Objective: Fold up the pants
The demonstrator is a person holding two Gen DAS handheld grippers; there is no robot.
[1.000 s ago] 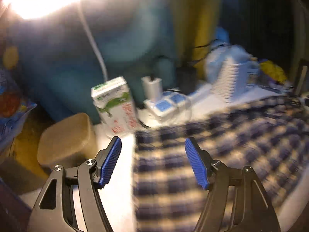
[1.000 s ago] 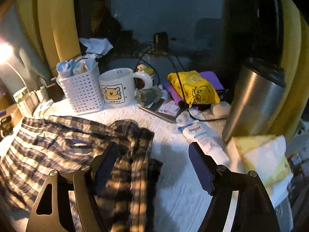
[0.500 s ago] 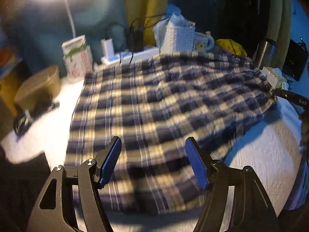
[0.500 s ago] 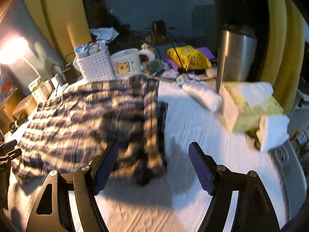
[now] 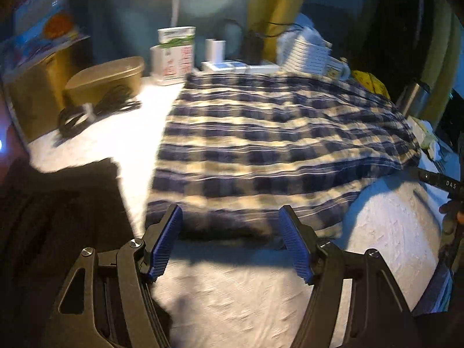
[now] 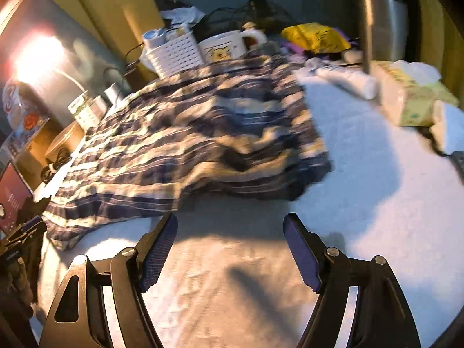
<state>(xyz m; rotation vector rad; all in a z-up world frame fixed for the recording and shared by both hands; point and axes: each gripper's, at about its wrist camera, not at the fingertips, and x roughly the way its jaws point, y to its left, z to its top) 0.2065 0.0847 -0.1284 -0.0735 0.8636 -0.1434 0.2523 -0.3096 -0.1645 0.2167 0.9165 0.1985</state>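
Note:
Blue-and-cream plaid pants [image 5: 275, 142] lie spread flat on a white textured cloth [image 5: 232, 284]. In the left wrist view my left gripper [image 5: 230, 217] hangs open just over the near hem, blue pads apart, nothing between them. The same pants [image 6: 185, 145] fill the right wrist view, bunched and rumpled at their right end. My right gripper [image 6: 230, 226] stands open over the bare white cloth [image 6: 232, 275], a little short of the near edge of the fabric, with nothing held. The other gripper's black tip shows at each view's side edge.
Along the back stand a white slotted basket [image 6: 177, 55], a bear mug [image 6: 223, 47], a yellow pouch [image 6: 316, 39] and a steel tumbler [image 6: 382, 26]. Tissue packs [image 6: 411, 98] lie at right. A tan lidded box [image 5: 107, 78], coiled cable [image 5: 95, 110] and carton [image 5: 175, 52] sit at left.
Both grippers have pulled back toward me and sunk, so the whole pants now lie ahead of them. Neither gripper has taken hold of anything.

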